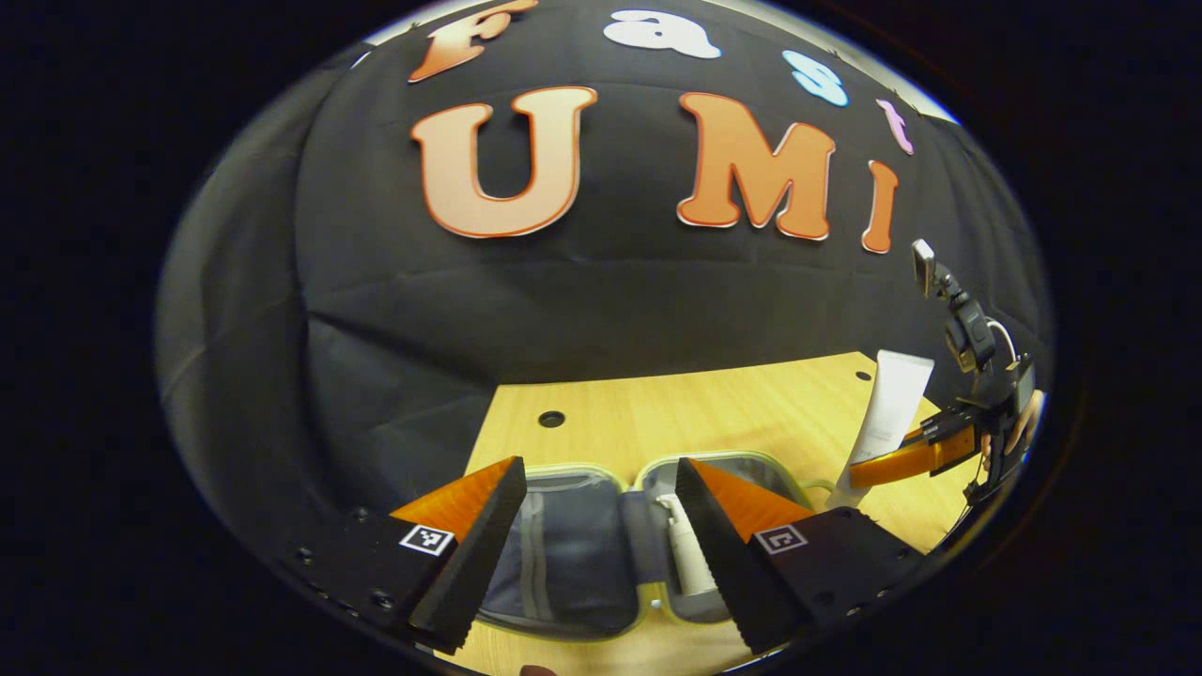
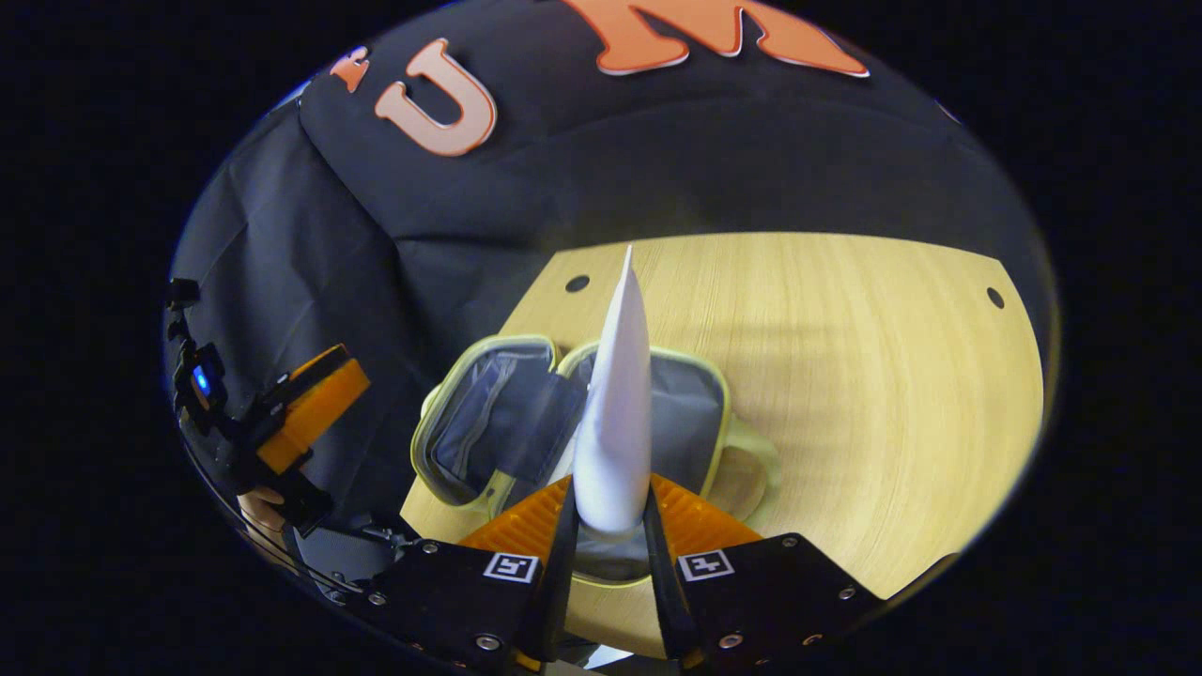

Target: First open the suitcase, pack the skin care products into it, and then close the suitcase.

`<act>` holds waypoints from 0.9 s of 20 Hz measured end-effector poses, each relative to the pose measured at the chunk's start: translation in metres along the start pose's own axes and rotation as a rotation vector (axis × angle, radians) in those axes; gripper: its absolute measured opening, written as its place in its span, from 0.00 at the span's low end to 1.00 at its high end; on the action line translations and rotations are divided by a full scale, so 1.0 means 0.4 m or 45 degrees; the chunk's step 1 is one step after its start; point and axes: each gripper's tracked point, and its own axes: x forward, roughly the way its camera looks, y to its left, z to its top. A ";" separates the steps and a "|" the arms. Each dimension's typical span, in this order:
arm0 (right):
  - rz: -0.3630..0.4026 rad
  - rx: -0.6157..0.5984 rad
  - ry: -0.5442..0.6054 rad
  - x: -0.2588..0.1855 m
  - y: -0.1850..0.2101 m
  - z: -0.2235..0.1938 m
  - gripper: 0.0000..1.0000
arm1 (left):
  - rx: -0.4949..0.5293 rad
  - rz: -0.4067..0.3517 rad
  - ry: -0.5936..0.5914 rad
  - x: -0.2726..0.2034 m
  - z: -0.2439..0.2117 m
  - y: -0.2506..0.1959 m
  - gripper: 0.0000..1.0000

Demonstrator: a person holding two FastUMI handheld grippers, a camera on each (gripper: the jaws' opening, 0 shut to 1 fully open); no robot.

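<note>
In the left gripper view, the left gripper [image 1: 597, 526] hangs over the near end of the light wooden table [image 1: 714, 404] with its jaws spread wide and nothing between them. Right below them lies the small grey fabric suitcase with a pale green rim [image 1: 573, 554], opened flat into two halves. In its right half a slim white pump bottle [image 1: 684, 554] lies lengthwise (half hidden behind the gripper's right finger). Off to the right, above the table, the right gripper [image 1: 883, 465] pinches a white squeeze tube [image 1: 887, 413] near its lower end, and the tube stands nearly upright, clear of the case. A bit of the hand [image 1: 1024, 422] holding that gripper shows behind it.

In the right gripper view, the right gripper [image 2: 608, 526] has its jaws pressed against the rounded end of the white squeeze tube [image 2: 620, 404], whose flat crimped tip points away over the table. The open suitcase [image 2: 488, 422] lies below the tube, with both grey-lined halves and a pale green handle [image 2: 751, 460] on its right side in sight. The left gripper [image 2: 310, 404] sits at the far left edge, over the black cloth.
</note>
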 end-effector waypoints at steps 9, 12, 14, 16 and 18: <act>-0.029 0.161 0.410 0.219 0.017 -0.144 0.40 | -0.080 0.166 0.086 -0.062 -0.129 0.172 1.00; -0.084 0.179 0.465 0.257 0.002 -0.173 0.40 | -0.081 0.199 0.102 -0.077 -0.152 0.190 1.00; -0.111 0.216 0.489 0.273 -0.002 -0.186 0.40 | -0.073 0.210 0.109 -0.087 -0.171 0.207 1.00; -0.135 0.252 0.502 0.279 -0.010 -0.191 0.40 | -0.069 0.216 0.110 -0.093 -0.171 0.215 1.00; -0.161 0.250 0.500 0.281 -0.016 -0.198 0.40 | -0.071 0.231 0.108 -0.101 -0.174 0.224 1.00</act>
